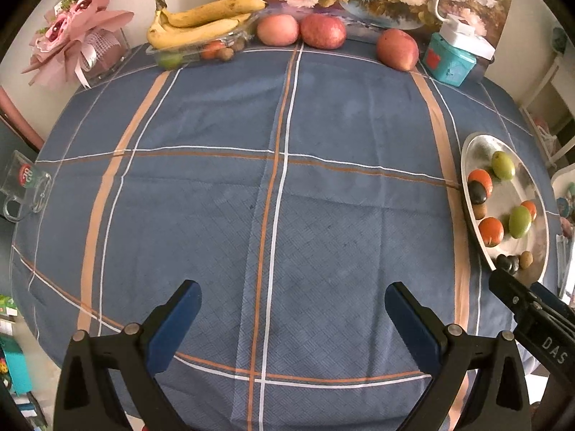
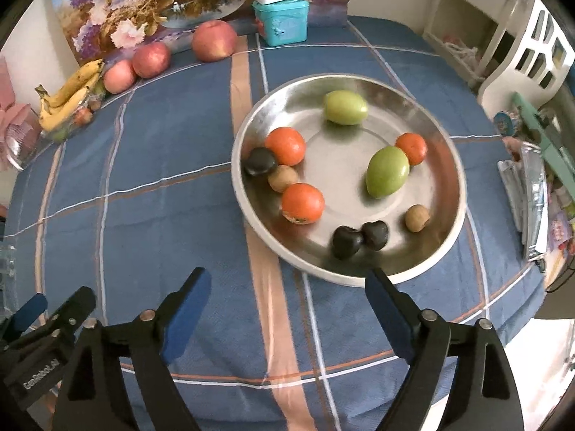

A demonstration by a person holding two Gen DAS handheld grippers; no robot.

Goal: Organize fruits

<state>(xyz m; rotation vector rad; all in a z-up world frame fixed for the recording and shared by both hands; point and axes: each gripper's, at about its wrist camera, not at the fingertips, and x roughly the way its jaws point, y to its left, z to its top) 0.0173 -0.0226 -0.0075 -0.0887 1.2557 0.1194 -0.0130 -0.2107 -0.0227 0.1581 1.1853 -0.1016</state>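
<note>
A round metal plate (image 2: 445,151) lies on the blue checked tablecloth and holds several small fruits: orange ones (image 2: 302,203), green ones (image 2: 387,171), dark ones (image 2: 346,241) and brown ones (image 2: 417,218). My right gripper (image 2: 289,280) is open and empty, hovering just in front of the plate's near rim. My left gripper (image 1: 293,296) is open and empty above the bare cloth, left of the plate (image 1: 467,151). The right gripper also shows at the right edge of the left wrist view (image 1: 510,287).
At the table's back stand three red apples (image 1: 323,30), a clear tray (image 1: 187,55) with bananas (image 1: 201,21) and small fruits, a teal box (image 1: 449,61) with a white charger, and a flower painting. A pink bouquet (image 1: 72,36) and a glass mug (image 1: 27,190) sit at the left.
</note>
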